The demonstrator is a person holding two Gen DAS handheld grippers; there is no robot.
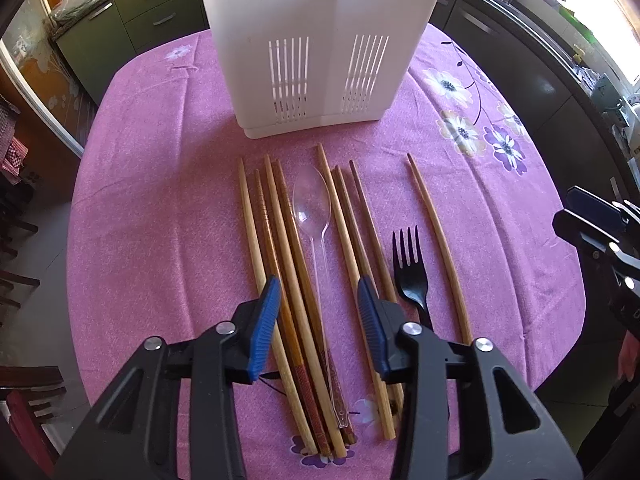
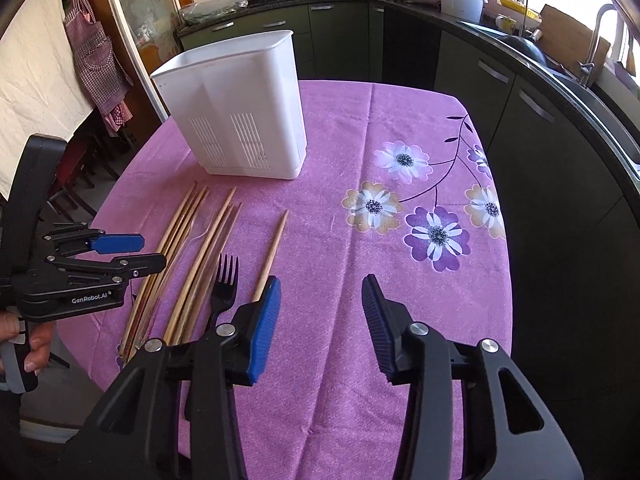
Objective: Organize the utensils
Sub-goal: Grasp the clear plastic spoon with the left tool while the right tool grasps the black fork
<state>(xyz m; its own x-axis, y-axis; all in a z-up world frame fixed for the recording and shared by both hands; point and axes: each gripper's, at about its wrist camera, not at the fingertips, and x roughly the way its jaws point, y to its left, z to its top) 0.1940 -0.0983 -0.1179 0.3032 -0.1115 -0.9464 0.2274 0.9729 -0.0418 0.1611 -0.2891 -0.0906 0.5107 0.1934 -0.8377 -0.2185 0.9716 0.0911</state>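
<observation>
Left wrist view: I hold the left gripper point(image 1: 318, 292) partly open over the wooden chopsticks point(image 1: 280, 264) and clear plastic spoon point(image 1: 314, 216), gripping nothing.
Right gripper point(image 2: 320, 296): partly open, empty, beside the black plastic fork point(image 2: 222, 292).
Utensil axes: parallel, tips toward the white slotted plastic holder point(image 1: 320, 48) at the pink floral tablecloth's point(image 1: 160, 200) far edge, presumably easing pickup.

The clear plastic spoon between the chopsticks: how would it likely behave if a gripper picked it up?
The clear plastic spoon looks thin and see-through, so probably light and somewhat bendy, perhaps brittle under a hard squeeze. Its smooth handle may slip between pads. It lies flat on the cloth, close against chopsticks, so a pinch would likely catch those too.
</observation>
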